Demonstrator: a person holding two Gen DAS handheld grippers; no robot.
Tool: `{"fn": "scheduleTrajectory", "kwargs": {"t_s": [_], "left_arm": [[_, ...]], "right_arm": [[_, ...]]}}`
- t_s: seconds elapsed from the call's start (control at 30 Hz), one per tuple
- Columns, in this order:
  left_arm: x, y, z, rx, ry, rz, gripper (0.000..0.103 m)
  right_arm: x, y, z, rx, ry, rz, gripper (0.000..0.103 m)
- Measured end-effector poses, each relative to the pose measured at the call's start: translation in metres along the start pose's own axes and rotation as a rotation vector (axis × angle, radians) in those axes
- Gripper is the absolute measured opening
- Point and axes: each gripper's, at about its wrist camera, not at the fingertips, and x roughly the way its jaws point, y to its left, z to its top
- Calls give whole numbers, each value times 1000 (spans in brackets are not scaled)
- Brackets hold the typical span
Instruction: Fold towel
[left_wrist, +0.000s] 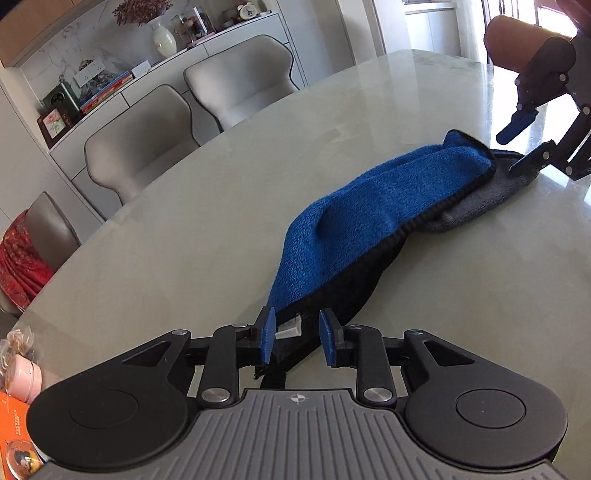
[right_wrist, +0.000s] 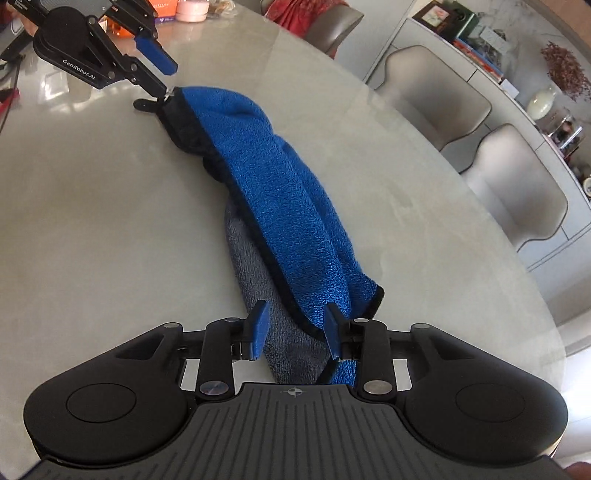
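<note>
Blue towel (left_wrist: 373, 206) bunched, marble table (left_wrist: 184, 236)

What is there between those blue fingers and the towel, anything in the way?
Nothing visible. Each end of the towel already lies between open fingers: the left gripper at one end, the right gripper at the other. The table around it is bare.

The towel's (left_wrist: 369, 221) near end runs under the left tool's (left_wrist: 298, 338) body, hidden; small items at the bench's (left_wrist: 147, 258) edge are cropped.

Pale glossy table (left_wrist: 221, 206) carries rumpled blue-grey towel (left_wrist: 369, 206); pink tin (right_wrist: 191, 14), perhaps orange box at edge.
</note>
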Motion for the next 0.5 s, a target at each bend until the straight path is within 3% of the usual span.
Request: {"fn": "scheduleTrajectory", "kwargs": {"t_s": [0.13,0.5], "left_arm": [[13,9,-4,-10,18,13,34],[40,28,-12,-45,56,-36,35]], "right_arm": [[8,0,-2,-23,2,-13,31],[21,6,-7,-67,-6,-48,31]]}}
